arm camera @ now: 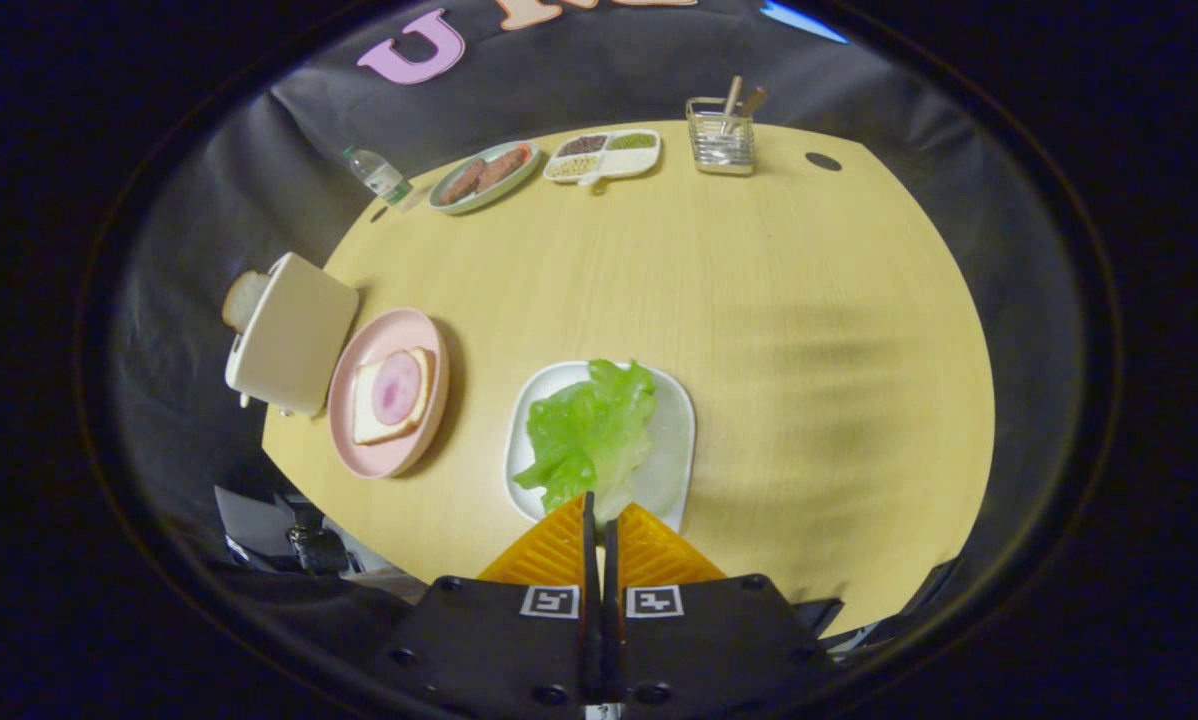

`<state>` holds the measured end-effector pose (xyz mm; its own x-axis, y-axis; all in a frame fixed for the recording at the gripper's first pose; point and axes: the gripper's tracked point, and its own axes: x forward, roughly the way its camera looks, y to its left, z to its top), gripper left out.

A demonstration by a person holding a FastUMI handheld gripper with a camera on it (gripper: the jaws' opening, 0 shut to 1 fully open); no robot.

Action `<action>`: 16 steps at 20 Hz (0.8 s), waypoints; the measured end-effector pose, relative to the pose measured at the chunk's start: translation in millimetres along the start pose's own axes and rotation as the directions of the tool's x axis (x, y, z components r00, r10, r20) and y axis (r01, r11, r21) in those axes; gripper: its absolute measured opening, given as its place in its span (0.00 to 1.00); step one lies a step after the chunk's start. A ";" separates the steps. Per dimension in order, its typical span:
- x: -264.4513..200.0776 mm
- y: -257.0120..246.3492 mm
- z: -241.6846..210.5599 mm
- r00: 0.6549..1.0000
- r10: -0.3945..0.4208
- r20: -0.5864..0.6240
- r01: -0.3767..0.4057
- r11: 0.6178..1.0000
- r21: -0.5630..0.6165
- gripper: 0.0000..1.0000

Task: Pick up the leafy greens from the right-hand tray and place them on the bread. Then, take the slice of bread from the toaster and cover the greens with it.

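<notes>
Tongs [599, 520] at the bottom centre of the frame, closed to a thin slit, nothing held, tips poised at the near edge of the white tray [681, 415]. Leafy greens [589, 435] lying on that tray just ahead of the tips, at lower centre, one pale leaf end reaching almost to the slit. Whether the tips already touch that leaf: cannot tell.

Left of the tray, a pink plate [344, 385] with the open-faced bread [367, 412], topped by a round pink slice [397, 388]. Further left, at the counter [779, 320] edge, the toaster [289, 345] with a second bread slice [242, 298] poking out of it. Along the upper part of the frame, well apart from all this: a water bottle [377, 174], a plate of sausages [484, 176], a divided dish [604, 155] and a wire caddy [721, 138].

Probably the start of the first step, greens not yet picked. To do it well: spread the tongs first, then come down over the thick crumpled middle of the leaves, not the thin pale end. Close gently on several layers at once, so nothing tears or slips. Lift straight up clear of the tray rim before swinging left toward the pink plate.
</notes>
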<state>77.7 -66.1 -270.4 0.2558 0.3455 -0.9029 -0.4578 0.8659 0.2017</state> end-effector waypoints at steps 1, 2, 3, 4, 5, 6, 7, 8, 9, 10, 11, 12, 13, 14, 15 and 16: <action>-5.9 9.9 2.2 1.000 0.018 0.008 -0.018 1.000 0.010 0.04; -11.3 18.8 5.9 0.999 0.031 0.017 -0.032 0.999 0.018 0.04; -15.9 27.3 7.5 0.999 0.044 0.024 -0.044 0.999 0.022 0.03; -20.8 36.3 10.8 0.998 0.057 0.030 -0.058 0.998 0.025 0.03; -24.8 45.8 13.1 0.997 0.072 0.036 -0.073 0.997 0.027 0.03; -28.7 55.5 17.6 0.995 0.087 0.043 -0.089 0.996 0.026 0.03; -32.3 65.0 21.8 0.994 0.101 0.050 -0.102 0.995 0.021 0.03; -35.2 75.1 26.9 0.992 0.113 0.058 -0.114 0.993 0.016 0.03; -37.8 87.2 31.4 0.989 0.133 0.063 -0.134 0.991 0.014 0.03; -39.4 100.7 36.4 0.986 0.155 0.067 -0.156 0.988 0.012 0.03; -40.3 113.7 38.7 0.982 0.175 0.065 -0.176 0.984 0.009 0.03; -39.3 128.1 41.0 0.979 0.196 0.057 -0.196 0.981 0.003 0.03; -36.5 141.4 41.9 0.975 0.216 0.047 -0.216 0.976 -0.010 0.03; -32.7 156.3 41.7 0.971 0.239 0.030 -0.238 0.971 -0.026 0.03; -29.4 169.7 39.9 0.966 0.259 0.009 -0.258 0.965 -0.044 0.03; -24.3 183.1 37.9 0.961 0.275 -0.014 -0.275 0.960 -0.061 0.03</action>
<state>20.0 97.8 -197.2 0.1086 0.5651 -0.8179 -0.5614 0.7138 0.4187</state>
